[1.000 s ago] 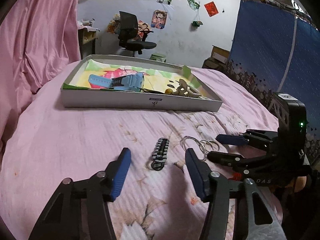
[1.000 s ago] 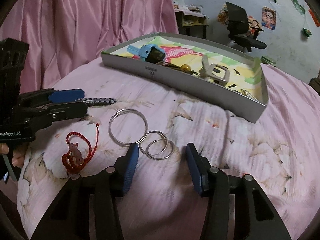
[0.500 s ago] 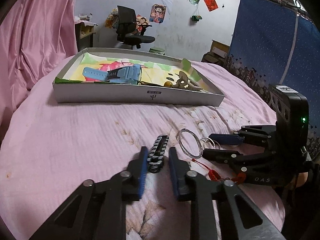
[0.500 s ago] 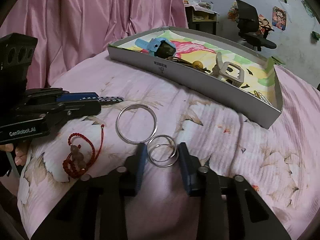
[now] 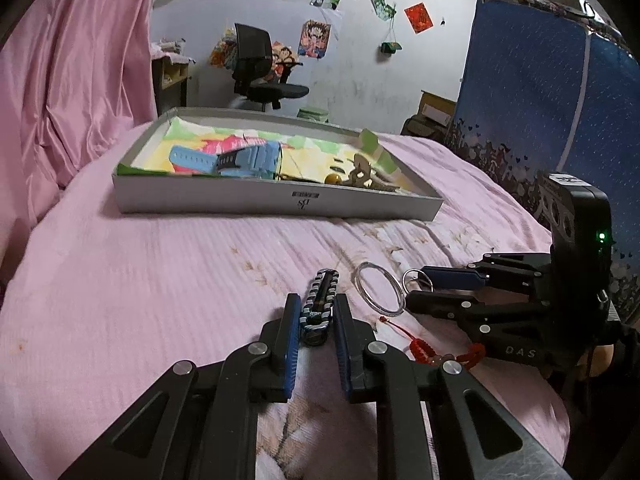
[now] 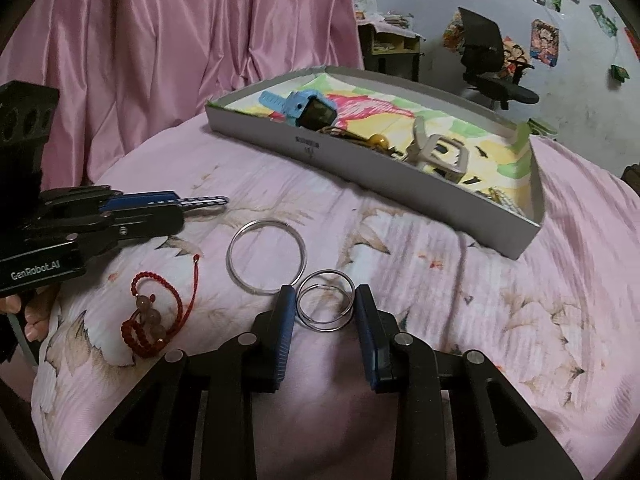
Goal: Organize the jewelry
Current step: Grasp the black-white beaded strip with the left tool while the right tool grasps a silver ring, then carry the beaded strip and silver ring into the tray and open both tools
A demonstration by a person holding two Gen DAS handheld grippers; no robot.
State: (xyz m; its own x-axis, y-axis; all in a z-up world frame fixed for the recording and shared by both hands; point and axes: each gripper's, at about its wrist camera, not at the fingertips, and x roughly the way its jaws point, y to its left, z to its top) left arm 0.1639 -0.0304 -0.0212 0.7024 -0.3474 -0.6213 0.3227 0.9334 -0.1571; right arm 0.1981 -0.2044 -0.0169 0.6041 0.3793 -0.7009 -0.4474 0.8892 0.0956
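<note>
A black-and-white braided bracelet (image 5: 322, 296) lies on the pink bedspread, and my left gripper (image 5: 316, 316) is shut on its near end; its far end pokes out past the fingers (image 6: 204, 201). Two small linked silver rings (image 6: 326, 301) sit between the pads of my right gripper (image 6: 324, 308), which is shut on them. A large silver ring (image 6: 266, 222) lies just left of them. A red cord bracelet with beads (image 6: 152, 320) lies nearer the left gripper (image 6: 180, 208). The grey box (image 5: 260, 200) beyond holds a blue watch (image 5: 240, 160).
A beige clip (image 6: 440, 152) and a yellow bead piece (image 6: 378, 140) lie in the box on colourful paper. A pink curtain (image 6: 160, 60) hangs behind the bed. An office chair (image 5: 264, 76) and a blue panel (image 5: 540, 100) stand further off. A hand (image 6: 36, 320) holds the left gripper.
Both grippers went from wide open to shut: the left moved forward and shut on the braided bracelet, the right shut around the two small rings.
</note>
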